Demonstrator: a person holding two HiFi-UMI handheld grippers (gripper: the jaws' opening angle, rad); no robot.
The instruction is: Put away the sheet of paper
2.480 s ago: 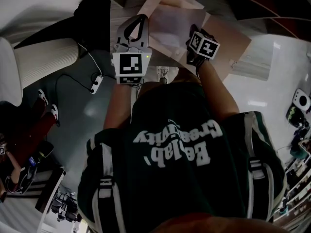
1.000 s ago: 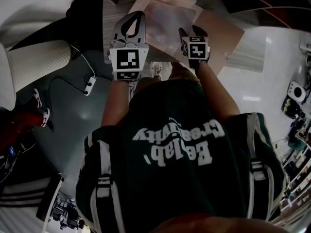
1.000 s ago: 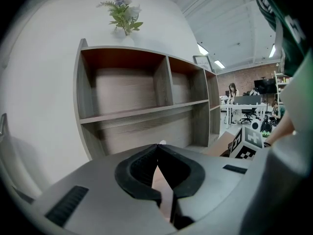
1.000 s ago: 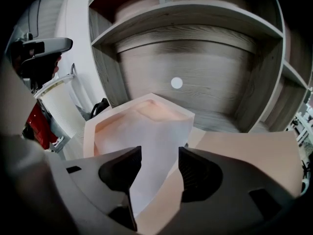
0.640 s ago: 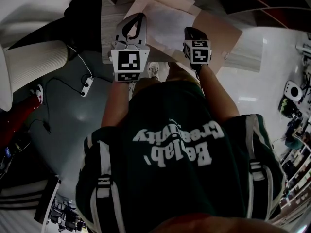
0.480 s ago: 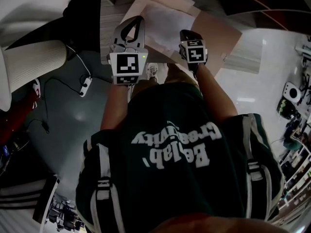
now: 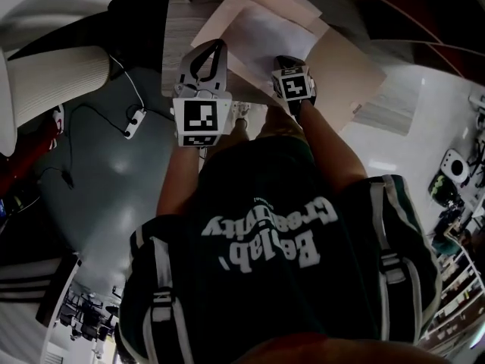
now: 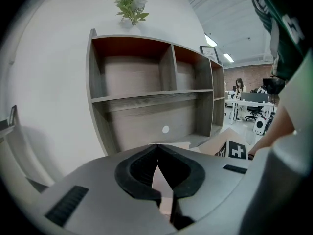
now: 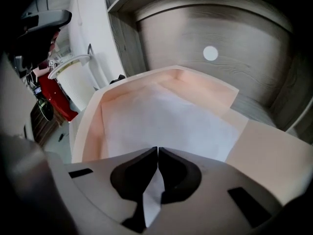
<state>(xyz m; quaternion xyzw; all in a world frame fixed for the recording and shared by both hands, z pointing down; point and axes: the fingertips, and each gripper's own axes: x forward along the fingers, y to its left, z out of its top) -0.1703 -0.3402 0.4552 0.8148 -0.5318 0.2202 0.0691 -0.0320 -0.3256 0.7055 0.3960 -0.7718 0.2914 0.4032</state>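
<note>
The white sheet of paper (image 9: 161, 116) lies flat inside a shallow pink cardboard tray (image 9: 90, 126) on the desk under the shelf. The head view shows the paper (image 7: 265, 27) in the tray (image 7: 220, 20) between my two grippers. My right gripper (image 9: 157, 151) is shut, tilted down over the sheet's near edge, and I see nothing pinched at its tips. It sits at the tray's near right (image 7: 282, 61). My left gripper (image 8: 157, 148) is shut tip to tip by the tray's left edge (image 7: 218, 45), with pink card just beyond the tips.
A tan cardboard flap (image 7: 345, 70) juts out to the right of the tray. A wooden shelf unit (image 8: 146, 97) with open compartments rises behind, a plant (image 8: 129, 6) on top. A white padded seat (image 7: 61, 82) and a floor cable (image 7: 135, 120) are at left.
The sheet, held up between the grippers earlier, now lies flat in the tray. My right gripper has dropped toward the sheet's near edge. The left gripper has barely shifted.
</note>
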